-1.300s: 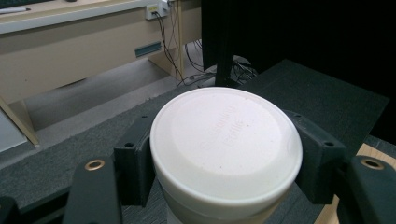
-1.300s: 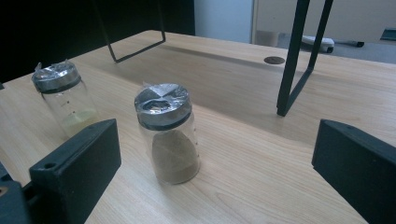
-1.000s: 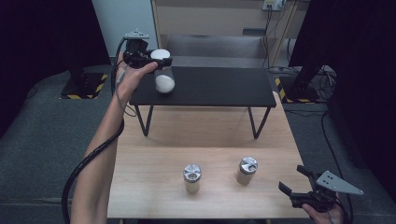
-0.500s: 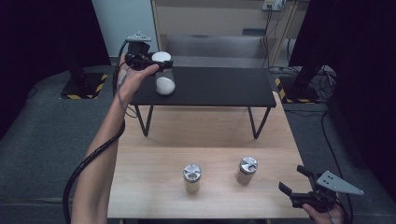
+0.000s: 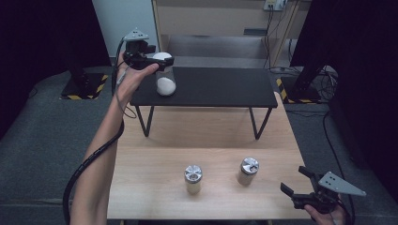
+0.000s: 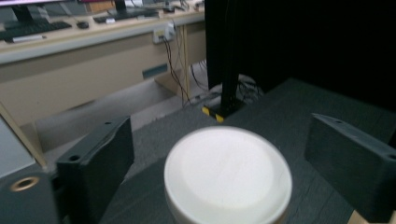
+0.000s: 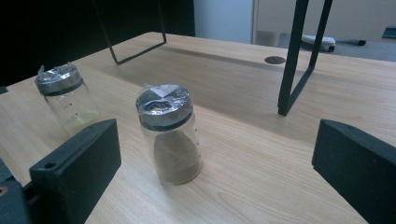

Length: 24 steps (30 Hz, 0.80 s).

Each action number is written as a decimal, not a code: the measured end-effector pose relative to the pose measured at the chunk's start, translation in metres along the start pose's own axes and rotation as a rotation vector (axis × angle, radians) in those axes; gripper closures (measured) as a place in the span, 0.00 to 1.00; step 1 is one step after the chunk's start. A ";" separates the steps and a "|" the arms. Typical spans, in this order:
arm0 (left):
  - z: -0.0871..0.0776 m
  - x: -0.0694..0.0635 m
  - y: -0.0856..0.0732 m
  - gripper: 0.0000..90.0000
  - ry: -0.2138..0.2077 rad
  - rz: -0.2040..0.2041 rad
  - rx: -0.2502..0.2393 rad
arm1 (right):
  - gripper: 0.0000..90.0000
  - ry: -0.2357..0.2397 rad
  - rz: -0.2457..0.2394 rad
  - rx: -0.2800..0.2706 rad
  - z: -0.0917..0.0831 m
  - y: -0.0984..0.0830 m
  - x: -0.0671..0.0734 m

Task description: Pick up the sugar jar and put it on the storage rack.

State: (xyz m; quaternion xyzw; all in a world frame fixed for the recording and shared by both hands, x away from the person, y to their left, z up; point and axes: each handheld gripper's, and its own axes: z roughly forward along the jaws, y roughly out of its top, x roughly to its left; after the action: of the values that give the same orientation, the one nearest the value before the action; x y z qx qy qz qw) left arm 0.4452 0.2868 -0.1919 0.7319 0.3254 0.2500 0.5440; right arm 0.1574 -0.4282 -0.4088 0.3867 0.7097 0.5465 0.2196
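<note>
the left claw (image 5: 162, 60) has just been opening; its jaws stand apart either side of the white-lidded jar (image 5: 164, 78), which stands on the black shelf (image 5: 220, 86). the right claw (image 5: 296, 182) is wide open, empty, near two jars on the worktop (image 5: 155, 187).

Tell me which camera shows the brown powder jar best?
The right gripper view: the brown powder jar stands close, showing its foil-wrapped lid and powder. The high view shows it small from above.
</note>
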 end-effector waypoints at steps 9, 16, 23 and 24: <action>-0.014 -0.002 0.013 0.01 -0.027 0.003 -0.066 | 0.02 0.000 -0.003 0.001 0.000 0.000 0.001; -0.023 -0.010 0.024 0.01 -0.049 0.039 -0.085 | 0.02 0.000 -0.002 0.000 0.000 0.000 0.001; -0.031 -0.018 0.032 0.01 -0.091 0.061 -0.116 | 0.02 0.000 -0.004 -0.001 0.000 0.000 0.001; -0.033 -0.020 0.032 0.01 -0.099 0.064 -0.122 | 0.02 0.001 -0.004 -0.002 0.000 0.000 0.001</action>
State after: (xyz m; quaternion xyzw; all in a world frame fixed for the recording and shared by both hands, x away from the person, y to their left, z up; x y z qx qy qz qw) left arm 0.4153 0.2864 -0.1519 0.7190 0.2587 0.2499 0.5947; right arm 0.1570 -0.4276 -0.4086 0.3848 0.7100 0.5468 0.2208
